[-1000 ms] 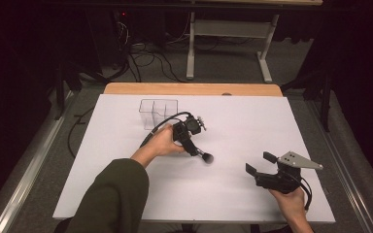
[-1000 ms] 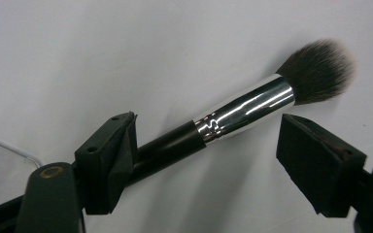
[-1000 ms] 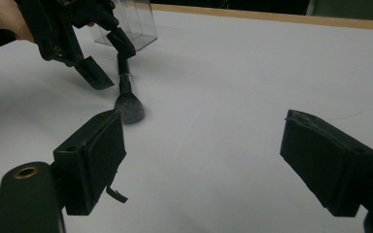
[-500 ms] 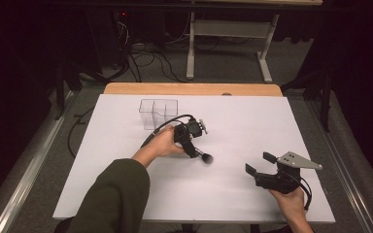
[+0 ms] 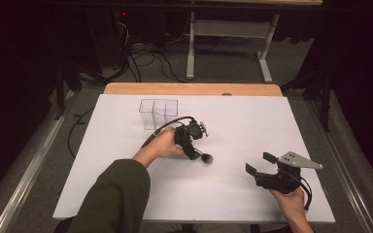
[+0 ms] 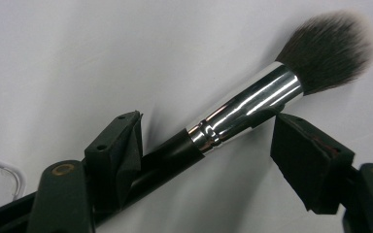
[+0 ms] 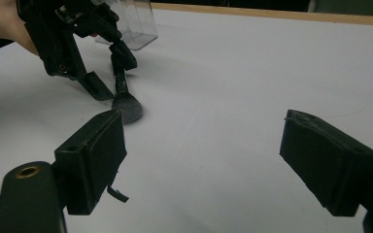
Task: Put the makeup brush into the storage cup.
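A makeup brush (image 5: 207,158) with a black handle, silver ferrule and dark bristles lies on the white table (image 5: 252,121) near its middle. My left gripper (image 5: 196,154) points down over it, and its jaws have just been closing. In the left gripper view the brush (image 6: 243,114) runs slantwise between the jaws of the left gripper (image 6: 206,124); the right pad (image 6: 306,160) stands just off the ferrule, so the jaws are open. My right gripper (image 5: 259,162) rests open and empty near the front right. It faces the brush head (image 7: 126,108) and the left gripper (image 7: 112,77).
A clear plastic box (image 5: 158,110) with compartments stands at the back left of the table, just behind my left hand. The box (image 7: 131,22) also appears in the right gripper view. A wooden edge (image 5: 189,88) borders the far side; cables and table legs lie beyond.
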